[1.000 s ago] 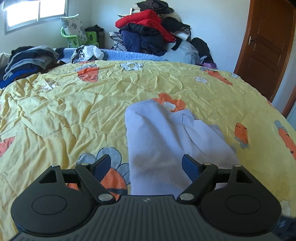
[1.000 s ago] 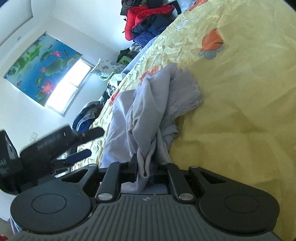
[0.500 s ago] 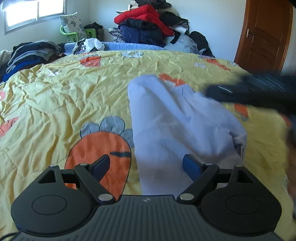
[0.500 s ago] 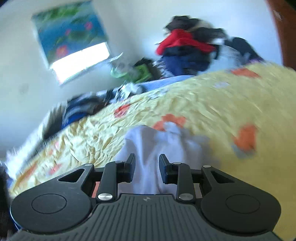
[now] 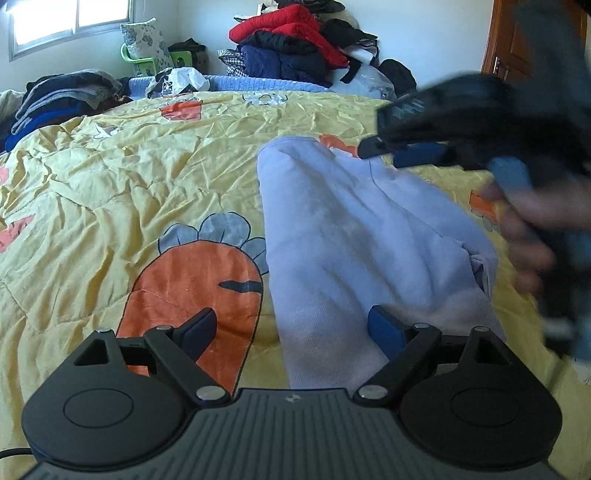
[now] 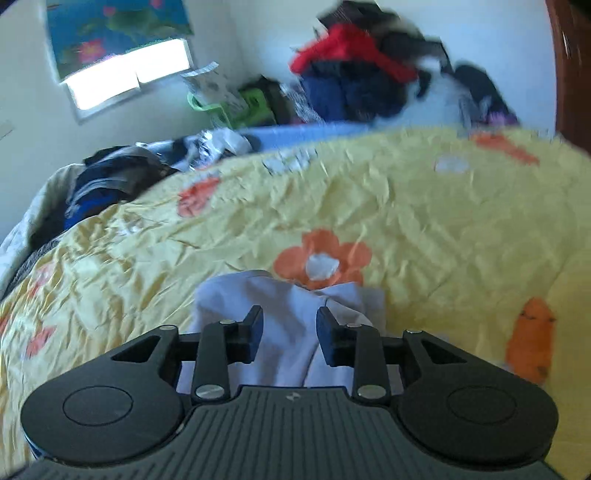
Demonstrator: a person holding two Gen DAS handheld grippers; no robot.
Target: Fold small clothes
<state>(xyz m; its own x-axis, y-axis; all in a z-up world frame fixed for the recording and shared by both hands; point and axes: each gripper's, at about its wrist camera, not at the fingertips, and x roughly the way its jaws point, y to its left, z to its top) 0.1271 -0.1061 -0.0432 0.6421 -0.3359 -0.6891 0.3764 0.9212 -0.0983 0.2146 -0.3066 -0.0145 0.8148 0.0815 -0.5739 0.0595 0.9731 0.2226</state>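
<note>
- Covering the whole lower frame, a wrinkled yellow bedspread [image 5: 110, 177] with carrot prints carries the lilac garment [image 5: 354, 240], centre-right.
- Left gripper [image 5: 291, 328]: jaws spread wide, empty.
- Right gripper [image 6: 290, 328]: jaws apart, gripping nothing, above the garment.
- Upper frame: window [image 5: 70, 18], clothes pile [image 5: 295, 44], wooden door [image 5: 502, 55].

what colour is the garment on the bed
Pale lavender garment, plain; clearest in the left wrist view.

open yellow bedspread [image 5: 110, 192] left of the lavender garment [image 5: 351, 236]; right side crowded by the right gripper [image 5: 406, 151], blurred, seemingly above the cloth.
</note>
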